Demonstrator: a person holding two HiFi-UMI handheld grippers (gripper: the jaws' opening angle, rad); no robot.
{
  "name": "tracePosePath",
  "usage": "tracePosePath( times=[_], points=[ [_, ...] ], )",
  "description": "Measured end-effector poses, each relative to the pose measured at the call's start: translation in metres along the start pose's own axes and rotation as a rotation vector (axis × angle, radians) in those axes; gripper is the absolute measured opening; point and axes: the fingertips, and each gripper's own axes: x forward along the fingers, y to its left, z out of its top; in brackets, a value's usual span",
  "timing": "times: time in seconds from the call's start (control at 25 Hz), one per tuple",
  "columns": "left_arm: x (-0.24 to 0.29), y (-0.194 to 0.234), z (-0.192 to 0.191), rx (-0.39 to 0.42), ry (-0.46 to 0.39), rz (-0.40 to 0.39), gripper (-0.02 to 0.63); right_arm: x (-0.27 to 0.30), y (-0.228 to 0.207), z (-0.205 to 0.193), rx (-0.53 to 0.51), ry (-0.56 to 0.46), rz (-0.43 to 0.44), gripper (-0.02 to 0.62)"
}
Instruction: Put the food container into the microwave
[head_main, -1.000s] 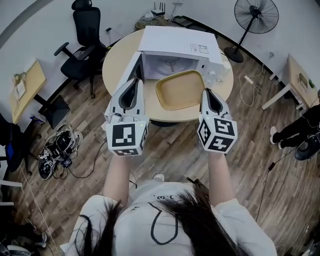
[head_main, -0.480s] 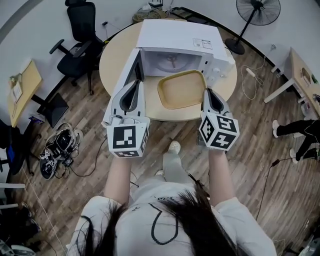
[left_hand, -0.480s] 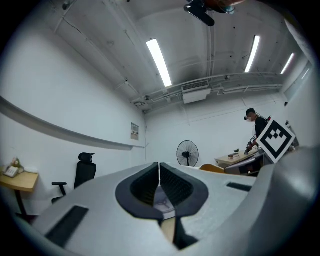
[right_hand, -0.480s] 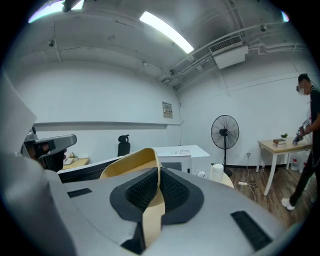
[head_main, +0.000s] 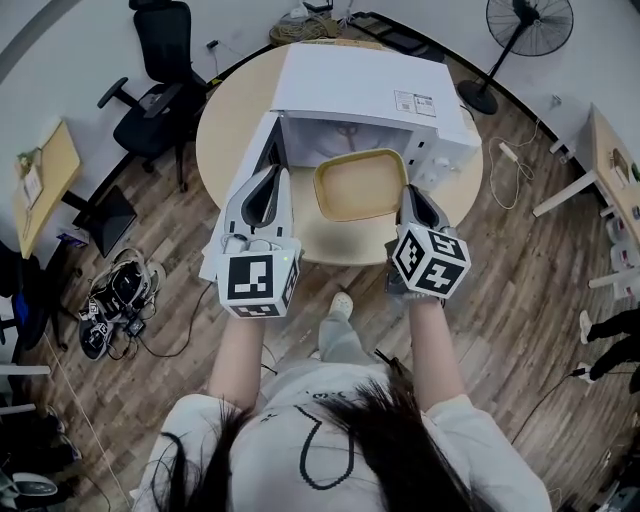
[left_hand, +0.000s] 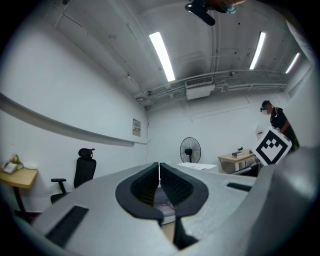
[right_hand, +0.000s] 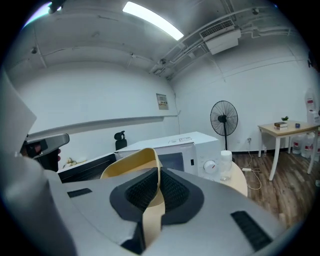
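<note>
Above round table (head_main: 228, 130), right gripper (head_main: 405, 191) jaws clamp food container (head_main: 360, 186) rim; left gripper (head_main: 272, 172) jaws closed.

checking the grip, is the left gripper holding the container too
No, the left gripper has its jaws pressed together on nothing; only the right gripper pinches the food container by its rim.

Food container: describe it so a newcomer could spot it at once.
Find the round wooden table with the white microwave, door open. Just in front of its opening is the food container, its right rim pinched in the right gripper. It is the only shallow, tan, rounded-rectangle tray there.
</note>
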Motion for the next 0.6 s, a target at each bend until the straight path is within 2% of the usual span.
tracePosePath(
  times=[0.44, 0.6],
  points=[
    [0.064, 0.016, -0.006, 0.029, 0.009, 0.025, 0.011, 0.091, -0.025, -0.026, 0.112, 0.097, -0.007, 0.038],
    [0.081, 0.021, -0.005, 0.040, 0.013, 0.034, 0.011, 0.118, -0.037, -0.041, 0.246, 0.116, -0.023, 0.038]
  ],
)
